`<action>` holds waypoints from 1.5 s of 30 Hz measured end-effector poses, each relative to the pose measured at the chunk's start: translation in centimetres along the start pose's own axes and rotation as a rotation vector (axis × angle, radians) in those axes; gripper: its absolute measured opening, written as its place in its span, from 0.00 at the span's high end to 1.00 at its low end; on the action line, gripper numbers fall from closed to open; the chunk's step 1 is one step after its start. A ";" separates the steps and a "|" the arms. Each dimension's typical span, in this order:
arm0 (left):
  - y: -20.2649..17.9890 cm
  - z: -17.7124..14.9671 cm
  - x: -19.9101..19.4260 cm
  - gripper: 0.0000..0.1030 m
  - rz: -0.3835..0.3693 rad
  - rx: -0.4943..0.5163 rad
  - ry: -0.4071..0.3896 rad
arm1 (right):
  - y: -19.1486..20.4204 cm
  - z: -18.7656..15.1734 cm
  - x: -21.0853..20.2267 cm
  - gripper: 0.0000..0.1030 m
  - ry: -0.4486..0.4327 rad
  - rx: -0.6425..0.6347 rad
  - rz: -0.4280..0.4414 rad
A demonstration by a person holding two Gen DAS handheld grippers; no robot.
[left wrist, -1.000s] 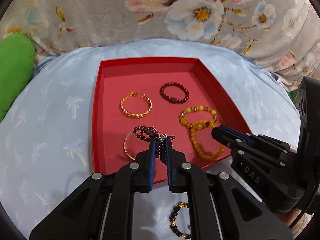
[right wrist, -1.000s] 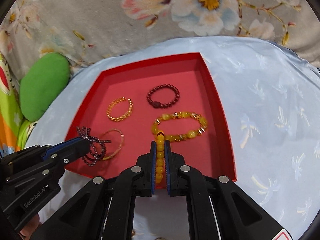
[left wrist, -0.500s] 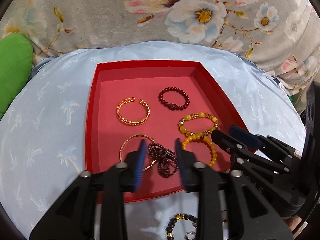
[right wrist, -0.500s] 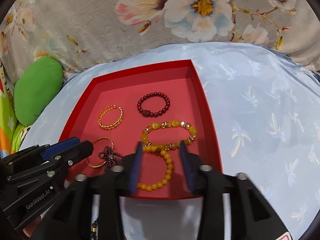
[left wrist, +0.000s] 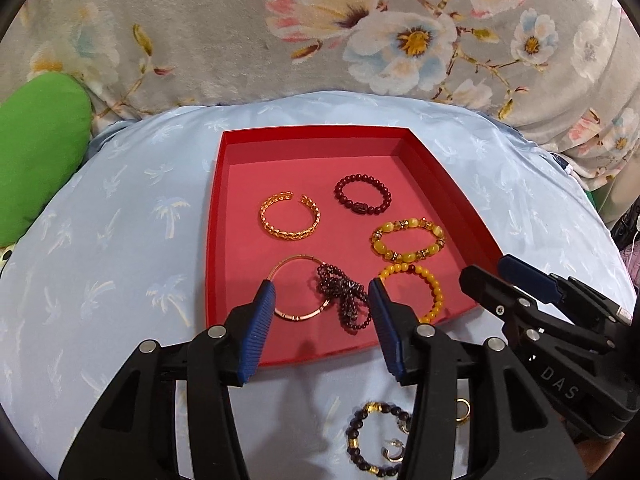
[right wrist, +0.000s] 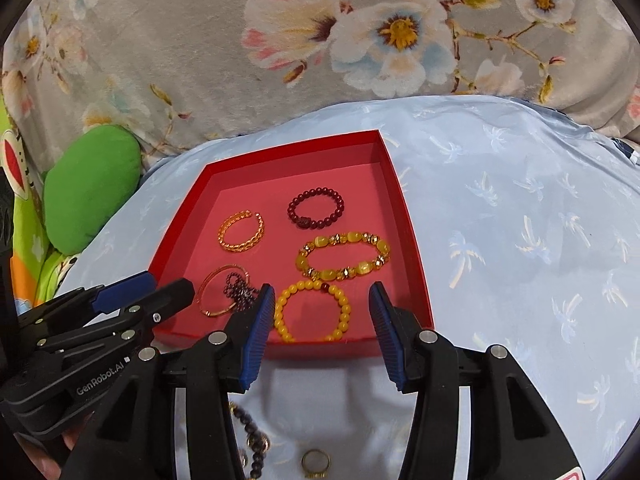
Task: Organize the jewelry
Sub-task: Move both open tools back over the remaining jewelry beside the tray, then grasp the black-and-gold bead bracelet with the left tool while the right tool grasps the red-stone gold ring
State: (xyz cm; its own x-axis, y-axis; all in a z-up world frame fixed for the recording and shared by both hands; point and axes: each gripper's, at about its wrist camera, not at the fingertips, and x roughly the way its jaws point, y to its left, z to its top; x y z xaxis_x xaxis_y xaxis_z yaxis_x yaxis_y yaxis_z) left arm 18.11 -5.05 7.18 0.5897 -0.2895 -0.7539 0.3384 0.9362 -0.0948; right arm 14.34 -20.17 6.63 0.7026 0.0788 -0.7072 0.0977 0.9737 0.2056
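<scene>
A red tray (left wrist: 214, 240) (right wrist: 416, 264) lies on a light blue cloth and holds several bracelets. A dark purple bead strand (left wrist: 344, 300) (right wrist: 238, 294) lies over a thin gold bangle (left wrist: 288, 280) at the tray's near left. A yellow bead bracelet (left wrist: 424, 284) (right wrist: 312, 312) lies at the near right. My left gripper (left wrist: 322, 300) is open and empty above the purple strand. My right gripper (right wrist: 322, 300) is open and empty above the yellow bracelet. A dark and gold bead bracelet (left wrist: 368, 440) and a gold ring (right wrist: 316, 460) lie on the cloth in front of the tray.
The tray also holds a gold cuff (left wrist: 290, 220), a dark red bead bracelet (left wrist: 362, 194) and a yellow stone bracelet (left wrist: 408, 238). A green cushion (left wrist: 36, 160) lies at the left. A floral fabric (left wrist: 320, 32) rises behind.
Both grippers opened and let go: the purple strand and the yellow bracelet now lie in the tray. Both grippers drew back toward me.
</scene>
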 end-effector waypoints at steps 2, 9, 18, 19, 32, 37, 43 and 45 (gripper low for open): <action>0.1 -0.3 -0.6 0.55 0.005 -0.005 -0.005 | 0.3 -0.5 -0.6 0.53 -0.002 -0.011 -0.006; 0.1 -2.7 -2.7 0.55 0.022 -0.005 -0.008 | 0.6 -2.9 -2.8 0.53 -0.002 -0.024 -0.012; -0.4 -6.7 -3.8 0.55 0.025 -0.010 0.020 | 0.0 -6.7 -4.2 0.53 0.039 -0.015 -0.014; -0.5 -7.2 -3.7 0.55 0.024 -0.011 0.029 | 0.0 -7.0 -4.2 0.53 0.042 -0.018 -0.017; -2.0 -10.6 -0.5 0.57 0.028 0.000 0.110 | -0.7 -10.5 -3.8 0.53 0.099 -0.035 -0.041; -2.4 -10.4 -0.2 0.72 0.044 0.015 0.098 | -0.8 -10.8 -3.3 0.53 0.108 -0.037 -0.040; -2.1 -10.2 -0.2 0.93 0.003 0.005 0.105 | -0.4 -11.0 -2.7 0.56 0.122 -0.046 -0.027; -2.2 -10.3 -0.3 0.93 0.001 0.013 0.104 | -0.1 -11.0 -2.4 0.58 0.127 -0.055 -0.024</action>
State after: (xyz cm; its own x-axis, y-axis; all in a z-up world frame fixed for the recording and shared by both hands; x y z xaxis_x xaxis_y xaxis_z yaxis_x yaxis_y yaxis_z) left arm 9.62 -5.00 0.95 0.5111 -0.2660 -0.8173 0.3477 0.9336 -0.0865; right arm 4.83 -18.13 0.86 0.6050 0.0787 -0.7923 0.0723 0.9856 0.1531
